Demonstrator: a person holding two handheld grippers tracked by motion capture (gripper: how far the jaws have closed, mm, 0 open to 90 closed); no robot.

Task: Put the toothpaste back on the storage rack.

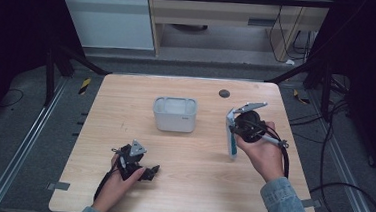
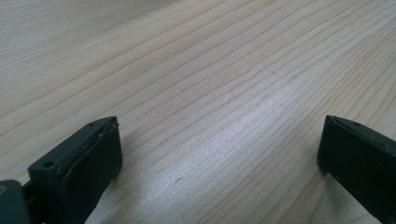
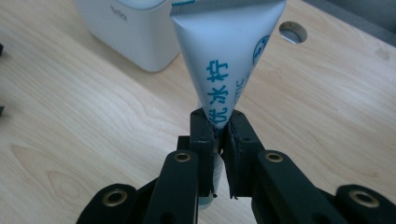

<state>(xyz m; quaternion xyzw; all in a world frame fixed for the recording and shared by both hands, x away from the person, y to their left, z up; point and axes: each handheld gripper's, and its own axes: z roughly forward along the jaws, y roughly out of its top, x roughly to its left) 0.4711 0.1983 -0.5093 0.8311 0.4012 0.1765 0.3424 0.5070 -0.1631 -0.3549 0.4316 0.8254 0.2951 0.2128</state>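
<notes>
- The tube point(image 3: 229, 56), white with blue lettering, is being held upright over the right half of the worktop point(image 1: 126, 106); in the high view it point(image 1: 231, 134) is being seen just right of the bin point(image 1: 174, 114), apart from it.
- It is being judged light, soft-walled and smooth, so a hard squeeze is likely to dent it or push at the cap end, and a loose one may let it slide.
- It is being gripped low on the body, near the narrow end, by the right tongs point(image 3: 219, 135), whose jaws are being pressed nearly together on it; the flat crimped end is standing uppermost.
- A hold there is being judged sound, though the long free part above may sway.
- The bin, white and open-topped, is being seen as the nearest thing; its rim is what may be caught by the tube's lower end.
- A dark round hole point(image 3: 293, 31) is being seen in the worktop beyond the tube.
- The left tongs point(image 1: 141, 172) are being rested low at the near left, jaws wide apart, nothing between them, well clear of the tube.
</notes>
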